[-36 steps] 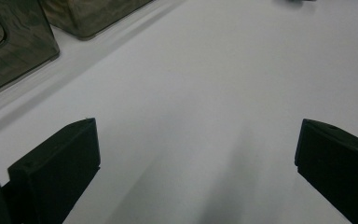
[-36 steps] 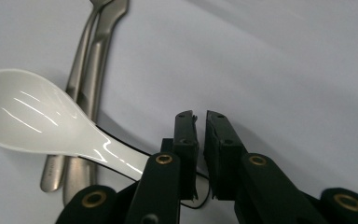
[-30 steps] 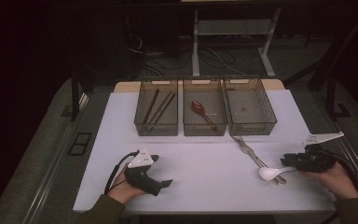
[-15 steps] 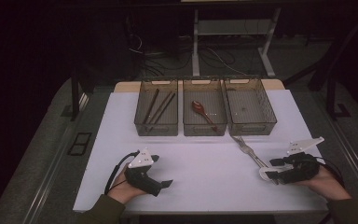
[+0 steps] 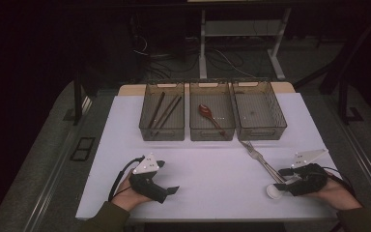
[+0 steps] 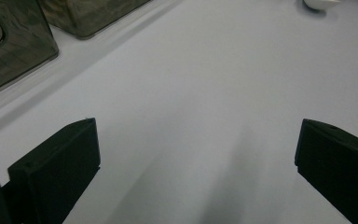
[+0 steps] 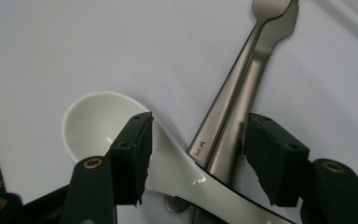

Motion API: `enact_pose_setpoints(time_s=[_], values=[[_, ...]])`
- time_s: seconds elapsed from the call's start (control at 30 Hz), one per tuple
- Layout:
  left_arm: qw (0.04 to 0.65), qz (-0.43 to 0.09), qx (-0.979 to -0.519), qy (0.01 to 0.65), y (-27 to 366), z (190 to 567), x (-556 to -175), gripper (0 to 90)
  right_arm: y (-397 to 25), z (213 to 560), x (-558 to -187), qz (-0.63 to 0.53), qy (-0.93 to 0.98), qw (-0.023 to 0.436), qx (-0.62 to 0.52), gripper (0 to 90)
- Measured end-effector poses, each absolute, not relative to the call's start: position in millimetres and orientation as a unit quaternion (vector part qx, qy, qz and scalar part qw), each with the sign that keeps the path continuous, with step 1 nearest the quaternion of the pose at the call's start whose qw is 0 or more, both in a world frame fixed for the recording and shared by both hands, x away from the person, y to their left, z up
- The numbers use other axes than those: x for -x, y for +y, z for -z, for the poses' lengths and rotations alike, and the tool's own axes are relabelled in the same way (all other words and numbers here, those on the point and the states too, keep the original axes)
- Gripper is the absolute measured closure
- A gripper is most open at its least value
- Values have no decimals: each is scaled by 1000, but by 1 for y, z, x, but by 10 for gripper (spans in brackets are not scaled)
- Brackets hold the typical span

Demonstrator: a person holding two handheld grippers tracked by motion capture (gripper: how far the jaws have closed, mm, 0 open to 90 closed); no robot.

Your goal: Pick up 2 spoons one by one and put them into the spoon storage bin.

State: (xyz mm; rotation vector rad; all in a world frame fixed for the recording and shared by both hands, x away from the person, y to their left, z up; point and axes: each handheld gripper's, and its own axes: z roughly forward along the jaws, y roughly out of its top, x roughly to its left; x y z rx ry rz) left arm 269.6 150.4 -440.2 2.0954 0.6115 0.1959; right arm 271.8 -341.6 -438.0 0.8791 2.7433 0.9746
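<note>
The white spoon [image 7: 102, 126] lies at the near right of the white tabletop [image 5: 212, 169], touching two steel forks [image 7: 242, 93]. The right hand-held gripper [image 7: 196, 149] straddles spoon handle and forks, jaws partly open. The left hand-held gripper [image 5: 166, 191] rests near left, jaws wide. Three bins [image 5: 212, 133] stand far; the room beyond is dark.

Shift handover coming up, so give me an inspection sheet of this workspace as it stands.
Surface: white tabletop, no spills seen.
Job's things: white ceramic spoon lying beside two metal forks; its handle crosses their handles.
Clutter: three clear bins; chopsticks in the left one, red spoon in the middle one, the right one looks empty.
Grippers: right claw open, straddling the spoon handle and fork handles; left claw open, nothing between its jaws.
Cables: black lead at the left hand.
Surroundings: dark; floor cables behind the table.
</note>
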Motion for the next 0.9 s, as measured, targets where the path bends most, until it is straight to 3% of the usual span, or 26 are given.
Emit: enact_pose_setpoints(time_s=[0.4,0.6,0.9], values=[[457,-80,-851,248,150,440,-269,0,-330,435,-260,-332,914,0,-234,415],[457,-79,-851,248,150,441,-269,0,-325,439,-258,-310,924,-4,-225,422],[455,-80,-852,247,149,440,-269,0,-328,438,-258,-304,932,-5,-200,601]])
